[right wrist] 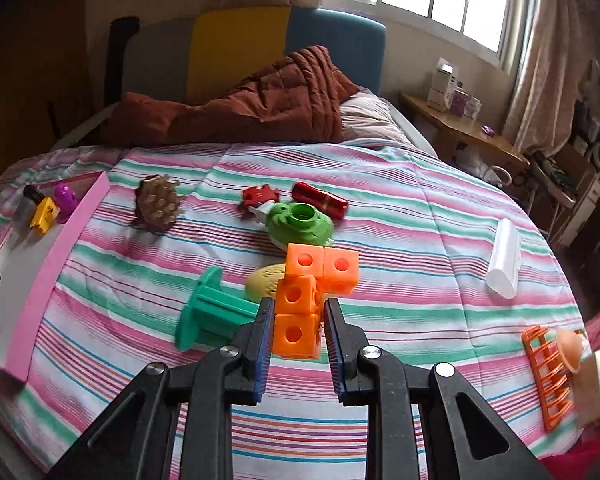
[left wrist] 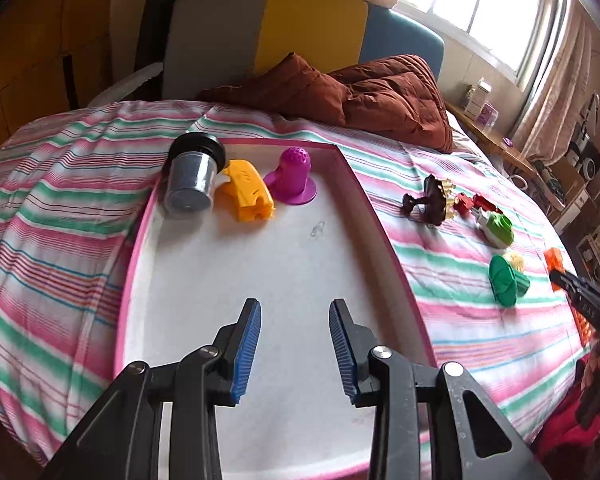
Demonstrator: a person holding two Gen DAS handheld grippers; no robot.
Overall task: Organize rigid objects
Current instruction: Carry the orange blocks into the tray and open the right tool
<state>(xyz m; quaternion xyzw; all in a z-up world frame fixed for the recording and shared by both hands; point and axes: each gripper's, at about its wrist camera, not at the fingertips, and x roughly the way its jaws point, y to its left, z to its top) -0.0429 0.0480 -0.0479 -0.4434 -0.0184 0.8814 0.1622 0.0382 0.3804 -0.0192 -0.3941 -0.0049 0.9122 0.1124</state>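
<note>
Gripping a cluster of orange plastic cubes (right wrist: pixel 310 300), each face pierced by a round hole, the right gripper (right wrist: pixel 296 338) has its ribbed blue pads (right wrist: pixel 262 354) clamped on the lowest cube, above the striped bedspread (right wrist: pixel 420 216).

The left gripper (left wrist: pixel 296 344) hangs over a shallow white tray with a pink rim (left wrist: pixel 384 236), its jaws apart and holding nothing.

At the tray's far left corner lie three things: a clear cylindrical jar of dark powder with a black lid (left wrist: pixel 192 178), tipped on its side against the rim; a yellow moulded plastic piece (left wrist: pixel 246 190) just beside it; and a purple dome-topped piece on a round flange (left wrist: pixel 290 178), standing upright.

Outside the tray, near the middle of the bedspread, rest:
- a brown scalp brush with pale bristle tips (right wrist: pixel 158 202)
- a glossy red cylinder (right wrist: pixel 320 200)
- a red jagged plastic piece (right wrist: pixel 258 196)
- a green round piece with a hollow centre (right wrist: pixel 300 220)
- a teal spool with a wide flange (right wrist: pixel 208 314)
- a pale yellow perforated oval (right wrist: pixel 264 282)

Towards the right edge lies a smooth white tube (right wrist: pixel 504 258), and at the near right corner an orange ladder-like grid (right wrist: pixel 548 376).
</note>
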